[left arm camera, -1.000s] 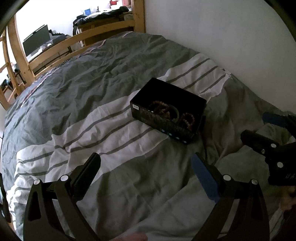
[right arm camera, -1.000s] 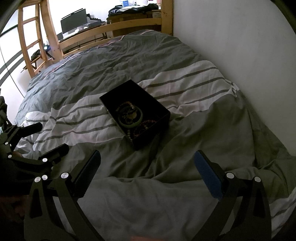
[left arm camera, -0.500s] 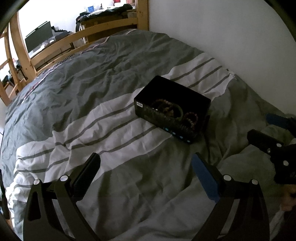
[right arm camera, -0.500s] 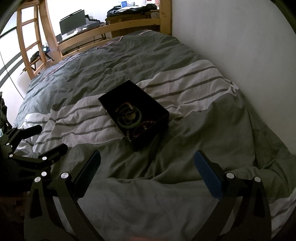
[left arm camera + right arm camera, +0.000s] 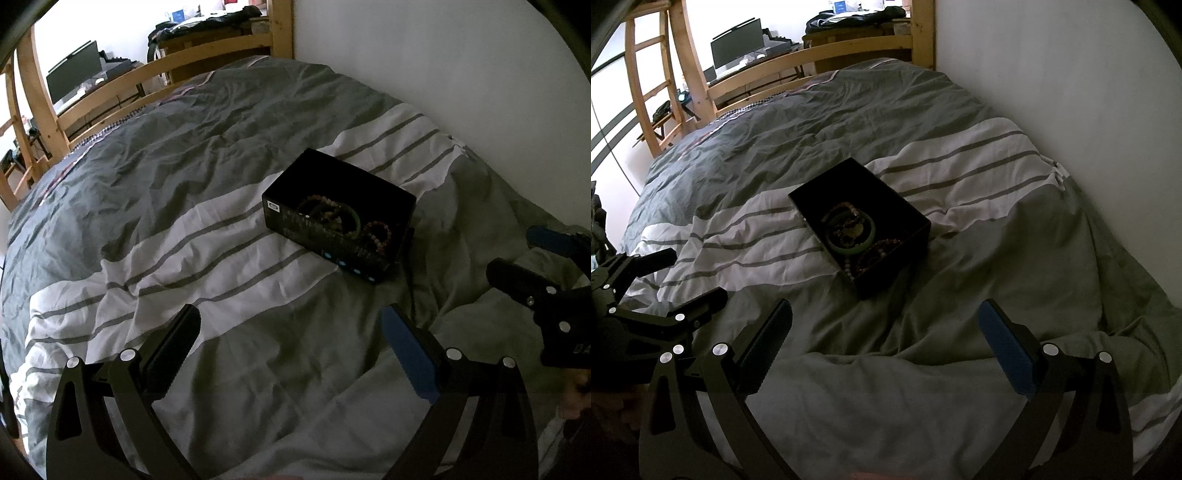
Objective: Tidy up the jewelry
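Note:
An open black box (image 5: 373, 188) (image 5: 849, 181) sits on the striped duvet in the middle of the bed. Inside it lie a green bangle (image 5: 864, 245) (image 5: 354, 221) and several beaded bracelets (image 5: 879, 251) (image 5: 378, 234). My left gripper (image 5: 291, 328) is open and empty, above the duvet short of the box. My right gripper (image 5: 884, 325) is open and empty, also short of the box. In the left wrist view the right gripper (image 5: 524, 258) shows at the right edge. In the right wrist view the left gripper (image 5: 672, 277) shows at the left edge.
The grey and white striped duvet (image 5: 207, 258) (image 5: 979, 155) is wrinkled. A white wall (image 5: 443, 55) runs along the right side of the bed. A wooden bed frame (image 5: 207, 62) (image 5: 820, 59) stands at the far end, with a desk and monitor (image 5: 737, 46) behind it.
Both grippers have drifted slightly; the box sits a little further right in the left wrist view. Both stay open and empty.

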`<state>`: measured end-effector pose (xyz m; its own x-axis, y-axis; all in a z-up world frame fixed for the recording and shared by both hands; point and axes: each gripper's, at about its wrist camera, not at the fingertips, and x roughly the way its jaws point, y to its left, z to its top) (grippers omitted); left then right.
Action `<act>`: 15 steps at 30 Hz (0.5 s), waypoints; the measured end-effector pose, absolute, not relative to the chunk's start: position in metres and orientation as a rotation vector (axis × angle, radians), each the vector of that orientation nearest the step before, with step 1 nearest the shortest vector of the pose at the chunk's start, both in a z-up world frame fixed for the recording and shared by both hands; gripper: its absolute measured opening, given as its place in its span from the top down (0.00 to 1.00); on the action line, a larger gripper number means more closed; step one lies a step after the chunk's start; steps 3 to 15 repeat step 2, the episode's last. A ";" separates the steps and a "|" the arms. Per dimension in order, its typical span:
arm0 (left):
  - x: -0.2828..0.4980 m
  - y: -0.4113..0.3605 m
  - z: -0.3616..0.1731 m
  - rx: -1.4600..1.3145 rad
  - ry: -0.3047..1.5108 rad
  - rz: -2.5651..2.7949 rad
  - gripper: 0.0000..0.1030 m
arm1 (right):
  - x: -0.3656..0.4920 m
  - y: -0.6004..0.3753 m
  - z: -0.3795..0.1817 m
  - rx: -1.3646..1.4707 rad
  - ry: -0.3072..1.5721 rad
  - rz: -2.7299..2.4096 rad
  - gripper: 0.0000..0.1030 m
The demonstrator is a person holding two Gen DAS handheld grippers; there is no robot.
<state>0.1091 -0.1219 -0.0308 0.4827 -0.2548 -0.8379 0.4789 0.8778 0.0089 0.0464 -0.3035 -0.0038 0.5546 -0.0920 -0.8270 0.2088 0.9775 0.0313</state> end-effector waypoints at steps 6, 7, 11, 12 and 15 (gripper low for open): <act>0.109 -0.122 -0.029 0.258 0.969 -0.457 0.06 | 0.047 -0.302 -0.004 0.129 0.968 -0.180 0.03; 0.109 -0.122 -0.029 0.258 0.969 -0.457 0.06 | 0.047 -0.302 -0.004 0.129 0.968 -0.180 0.03; 0.109 -0.122 -0.029 0.258 0.969 -0.457 0.06 | 0.047 -0.302 -0.004 0.129 0.968 -0.180 0.03; 0.109 -0.122 -0.029 0.258 0.969 -0.457 0.06 | 0.047 -0.302 -0.004 0.129 0.968 -0.180 0.03; 0.109 -0.122 -0.029 0.258 0.969 -0.457 0.06 | 0.047 -0.302 -0.004 0.129 0.968 -0.180 0.03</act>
